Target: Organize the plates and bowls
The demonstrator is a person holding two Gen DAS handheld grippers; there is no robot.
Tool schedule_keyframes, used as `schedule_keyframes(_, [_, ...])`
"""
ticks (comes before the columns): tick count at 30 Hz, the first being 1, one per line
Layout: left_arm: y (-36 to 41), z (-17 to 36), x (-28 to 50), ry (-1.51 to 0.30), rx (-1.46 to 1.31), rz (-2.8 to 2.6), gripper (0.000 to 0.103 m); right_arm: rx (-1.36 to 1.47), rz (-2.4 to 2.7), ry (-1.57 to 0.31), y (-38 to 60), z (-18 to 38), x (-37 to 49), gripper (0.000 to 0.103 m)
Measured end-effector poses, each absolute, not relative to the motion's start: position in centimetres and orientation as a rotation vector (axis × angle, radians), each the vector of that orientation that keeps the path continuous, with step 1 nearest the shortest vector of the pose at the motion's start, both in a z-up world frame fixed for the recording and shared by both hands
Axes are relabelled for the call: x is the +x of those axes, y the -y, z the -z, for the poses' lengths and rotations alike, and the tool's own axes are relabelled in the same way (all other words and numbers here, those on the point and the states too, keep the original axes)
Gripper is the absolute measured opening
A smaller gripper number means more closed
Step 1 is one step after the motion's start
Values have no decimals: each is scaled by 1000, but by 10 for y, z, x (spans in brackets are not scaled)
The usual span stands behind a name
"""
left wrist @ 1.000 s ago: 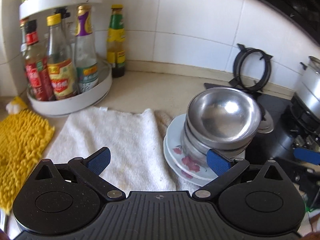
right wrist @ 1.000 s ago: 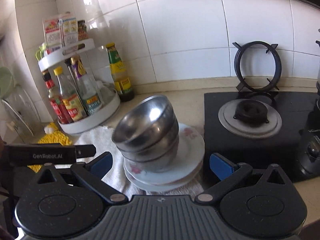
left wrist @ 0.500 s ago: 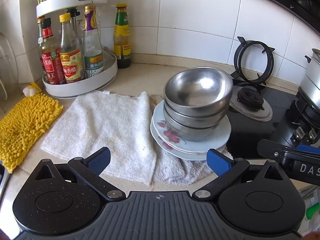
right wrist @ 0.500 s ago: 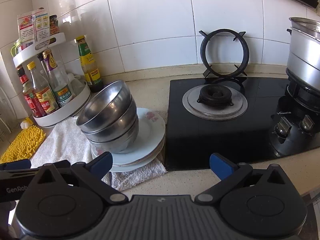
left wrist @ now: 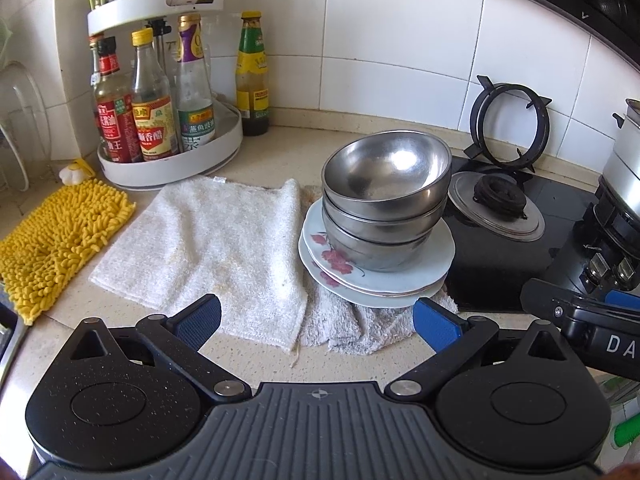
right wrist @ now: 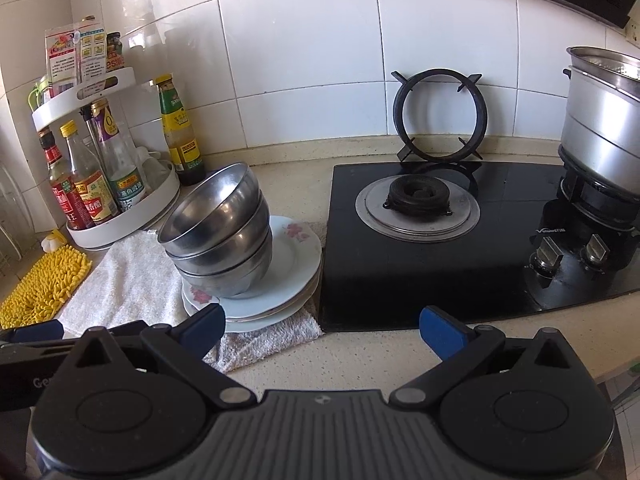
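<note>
Both grippers hover low over the front edge of a kitchen worktop, each with its blue-tipped fingers spread wide and holding nothing. Seen from its own camera, the left gripper (left wrist: 316, 318) faces a stack of dishes; the right gripper (right wrist: 320, 326) faces the gap between that stack and a stove.

White glossy tiles (right wrist: 300, 80) cover the wall behind, and a dark hood edge runs along the top. Beige speckled stone makes up the worktop (left wrist: 304, 152). Set into its right part is a black glass stove (right wrist: 420, 272) with a bare burner in the middle, two knobs near the front right corner, and a tall metal pot (right wrist: 604, 120) at the back right. A loose black pot ring (right wrist: 440, 120) leans upright against the tiles behind the burner.

A white towel (left wrist: 212, 244) lies flat on the middle of the worktop, near the front edge. On its right end, just beside the stove's left edge, sit flowered white plates (left wrist: 436, 268) in a stack, and three steel bowls (left wrist: 384, 184) nest inside one another on top of them, mouths up.

At the back left corner stands a white two-level round rack (left wrist: 172, 160) of sauce bottles, with a green-capped bottle (left wrist: 251, 76) just beside it against the wall. A yellow shaggy cloth (left wrist: 52, 240) lies at the left edge.
</note>
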State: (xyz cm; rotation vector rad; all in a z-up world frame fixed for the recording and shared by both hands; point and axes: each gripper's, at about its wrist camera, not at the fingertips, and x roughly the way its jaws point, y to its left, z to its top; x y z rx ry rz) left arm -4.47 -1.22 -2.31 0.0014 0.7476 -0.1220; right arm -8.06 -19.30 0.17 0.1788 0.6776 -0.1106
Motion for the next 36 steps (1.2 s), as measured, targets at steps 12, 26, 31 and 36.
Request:
schedule_keyframes(12, [7,23,-49,-756,-13,114,103,161,94,-677,188,-3,-84,103])
schedule_keyframes(26, [15,25,-47,-765,-10,131,103,179,114,-680,201,0,-85,103])
schedule_keyframes(31, [18,26,-46,-769,-11,133,103,176,131,-689,204,2,-86,103])
schedule_keyframes(36, [19,26,-46,-771,-3,133,103,177,132,-696,204,5,-86,103])
